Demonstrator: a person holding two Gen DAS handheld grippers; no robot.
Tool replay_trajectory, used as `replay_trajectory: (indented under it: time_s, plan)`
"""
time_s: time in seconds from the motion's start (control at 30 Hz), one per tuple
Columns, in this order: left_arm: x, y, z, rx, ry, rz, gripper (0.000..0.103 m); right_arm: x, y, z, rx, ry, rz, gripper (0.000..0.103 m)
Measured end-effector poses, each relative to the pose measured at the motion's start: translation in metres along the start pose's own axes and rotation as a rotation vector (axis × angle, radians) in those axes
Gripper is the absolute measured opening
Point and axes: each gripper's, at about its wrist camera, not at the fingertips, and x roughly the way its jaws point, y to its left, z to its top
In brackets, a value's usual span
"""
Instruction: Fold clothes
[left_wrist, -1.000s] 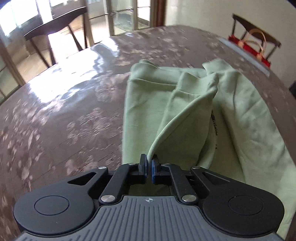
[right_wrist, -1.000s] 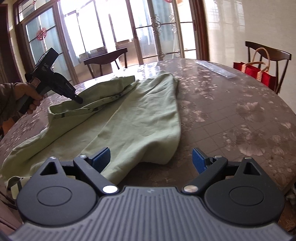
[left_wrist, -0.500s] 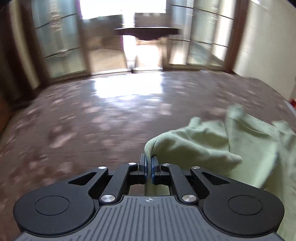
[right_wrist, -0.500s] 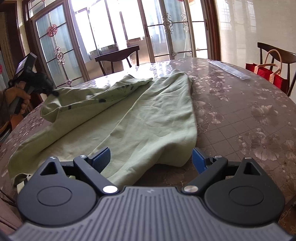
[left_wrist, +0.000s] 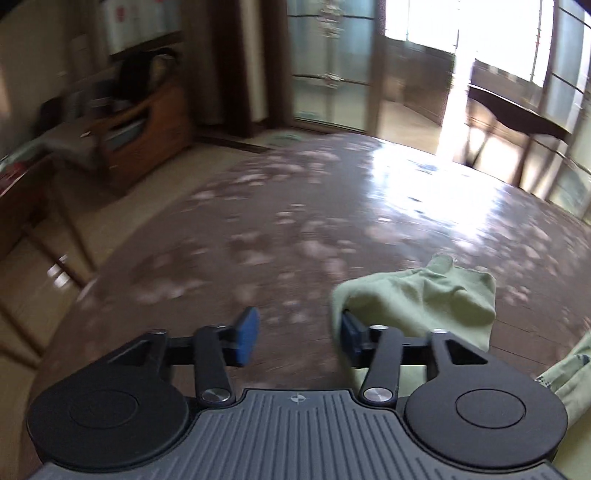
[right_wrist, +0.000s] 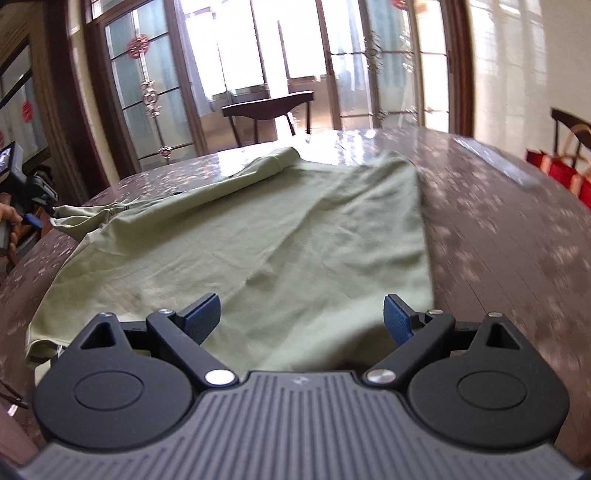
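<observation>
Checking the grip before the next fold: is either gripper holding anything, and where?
Nothing is clamped. The left gripper is opening, the green garment's sleeve edge draped on one finger. The right gripper is open above the hem.

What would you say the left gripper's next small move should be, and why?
Probably draw the left gripper back clear of the sleeve. Its jaws are opening, and the cloth only drapes on one pad, no longer pinched. The sleeve is spread out on the table, and the right gripper hangs open over the shirt hem, so easing away avoids dragging the cloth.
</observation>
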Motion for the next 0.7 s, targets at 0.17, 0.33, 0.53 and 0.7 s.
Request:
replay_trajectory:
  time_s: [0.17,0.33,0.53,0.7]
  plan:
    - [-0.006,0.04,-0.004,-0.124,0.013,0.06,0.063,0.037,0.026,0.022,-0.106,0.024,-0.01,0.093]
    - [-0.022,0.066,-0.007,-0.156,-0.013,0.115,0.07,0.07,0.055,0.033,-0.257,-0.015,-0.103,0.093]
    - [-0.036,0.083,-0.01,-0.176,-0.026,0.091,0.075,0.097,0.071,0.03,-0.319,0.059,-0.106,0.093]
    - [-0.047,0.084,0.002,-0.161,-0.056,0.045,0.077,0.106,0.061,0.023,-0.217,0.132,-0.071,0.085]
